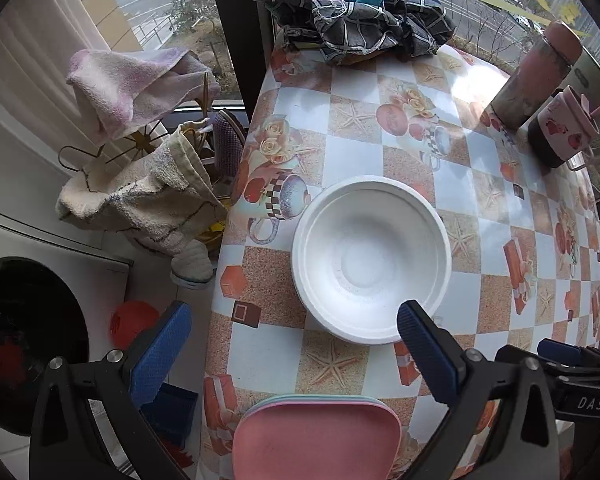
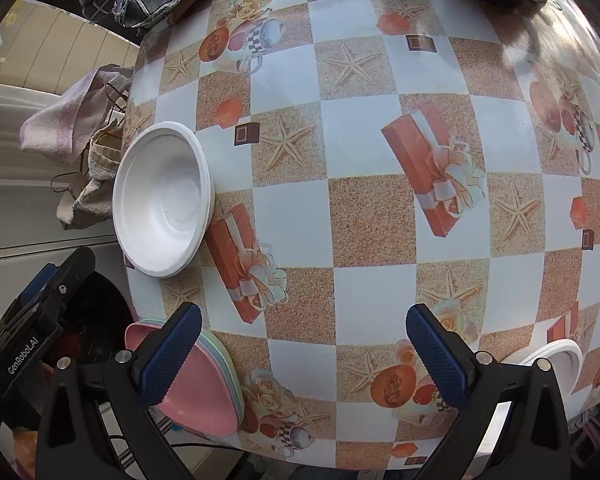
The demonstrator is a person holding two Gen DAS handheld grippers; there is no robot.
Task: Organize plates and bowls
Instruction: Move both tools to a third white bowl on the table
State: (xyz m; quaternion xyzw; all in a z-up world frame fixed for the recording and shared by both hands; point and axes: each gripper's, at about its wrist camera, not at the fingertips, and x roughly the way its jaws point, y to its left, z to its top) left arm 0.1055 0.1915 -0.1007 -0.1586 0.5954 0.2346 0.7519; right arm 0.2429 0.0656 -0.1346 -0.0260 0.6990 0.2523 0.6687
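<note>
A white foam bowl (image 1: 371, 258) (image 2: 164, 200) sits upright near the table's left edge. My left gripper (image 1: 294, 322) hovers open just short of it, its right fingertip level with the bowl's near rim, nothing between the fingers. A stack of pastel plates, pink on top (image 1: 318, 438) (image 2: 196, 392), lies at the near left corner of the table, below the left gripper. My right gripper (image 2: 304, 330) stands open over bare tablecloth, its left finger overlapping the plate stack in view. Another white foam dish (image 2: 556, 364) peeks out behind the right finger at the near right edge.
The table (image 2: 372, 220) has a checked cloth with starfish and gift prints. Dark plaid cloths (image 1: 356, 16) lie at the far edge. A tall tumbler (image 1: 534, 76) and a pink mug (image 1: 566, 128) stand far right. Towels (image 1: 140, 184) hang on a rack left of the table.
</note>
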